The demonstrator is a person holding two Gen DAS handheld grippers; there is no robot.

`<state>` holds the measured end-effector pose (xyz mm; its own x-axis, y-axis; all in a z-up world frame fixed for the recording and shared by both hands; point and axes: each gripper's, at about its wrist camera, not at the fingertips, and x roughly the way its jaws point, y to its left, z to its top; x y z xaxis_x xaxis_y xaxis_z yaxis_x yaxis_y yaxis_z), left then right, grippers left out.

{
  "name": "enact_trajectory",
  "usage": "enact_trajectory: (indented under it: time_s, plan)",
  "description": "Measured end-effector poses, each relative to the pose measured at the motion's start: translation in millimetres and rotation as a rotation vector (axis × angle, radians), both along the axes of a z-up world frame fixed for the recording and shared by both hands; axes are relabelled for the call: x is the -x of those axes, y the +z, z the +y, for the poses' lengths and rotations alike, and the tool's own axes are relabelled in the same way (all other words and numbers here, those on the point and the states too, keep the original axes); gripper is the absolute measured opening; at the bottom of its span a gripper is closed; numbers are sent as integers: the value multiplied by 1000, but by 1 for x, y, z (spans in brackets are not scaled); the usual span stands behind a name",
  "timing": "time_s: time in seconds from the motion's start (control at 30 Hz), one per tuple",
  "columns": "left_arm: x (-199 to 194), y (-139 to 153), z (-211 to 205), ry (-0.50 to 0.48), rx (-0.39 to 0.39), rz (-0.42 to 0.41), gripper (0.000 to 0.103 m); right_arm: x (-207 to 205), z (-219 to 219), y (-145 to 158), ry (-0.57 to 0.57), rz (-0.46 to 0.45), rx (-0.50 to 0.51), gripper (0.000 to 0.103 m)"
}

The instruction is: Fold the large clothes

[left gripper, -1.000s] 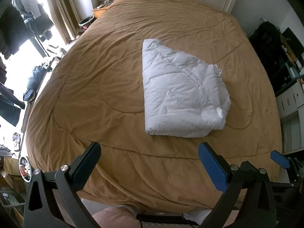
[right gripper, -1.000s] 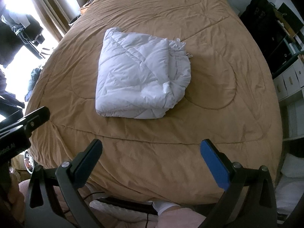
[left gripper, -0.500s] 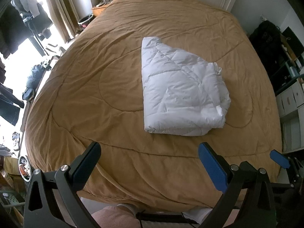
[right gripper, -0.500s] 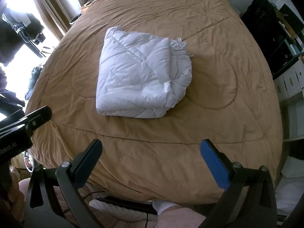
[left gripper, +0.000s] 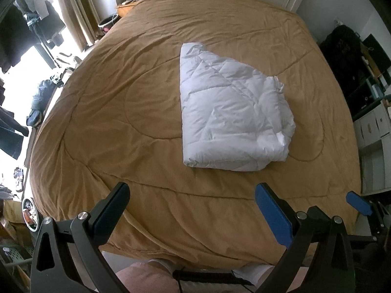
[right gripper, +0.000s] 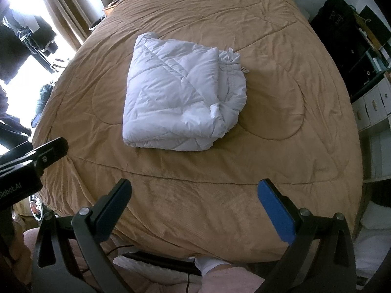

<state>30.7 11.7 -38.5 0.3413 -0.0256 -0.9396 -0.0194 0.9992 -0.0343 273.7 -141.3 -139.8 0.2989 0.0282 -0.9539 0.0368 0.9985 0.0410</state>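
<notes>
A white quilted duvet lies folded into a thick, roughly square bundle on a bed covered by a tan bedspread. In the left wrist view the bundle sits right of centre, its smooth folded edge running down the left side and its looser, bunched layers at the right; in the right wrist view the white quilted duvet lies just left of centre, with the stacked layers and a few small ties showing along its right edge. The left tool hangs in the lower part of its frame, over the near end of the bed, both fingers spread wide and empty, well apart from the bundle. The right tool is likewise released, its fingers wide and holding nothing, low in its frame above the bedspread's near edge. One blue pad of the right tool shows at the lower right of the left view, and part of the left tool's black body enters the left edge of the right view. Curtains and a bright window fill the upper left, dark hanging clothes and white drawers the right side. Pink-clad knees and a white sock appear at the bottom.
</notes>
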Motion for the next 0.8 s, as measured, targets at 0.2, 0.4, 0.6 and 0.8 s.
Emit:
enact_trajectory:
  time_s: [0.2, 0.4, 0.6, 0.8]
  plan:
    - [0, 0, -1, 1, -2, -1, 102, 1, 1, 0, -3, 1, 1, 103]
    - [-1, -1, -1, 2, -5, 4, 102, 2, 1, -3, 1, 6, 3, 103]
    - [1, -2, -3, 0, -5, 7, 102, 0, -2, -4, 22, 17, 8, 103]
    - [1, -2, -5, 0, -6, 11, 102, 0, -4, -4, 26, 15, 9, 103]
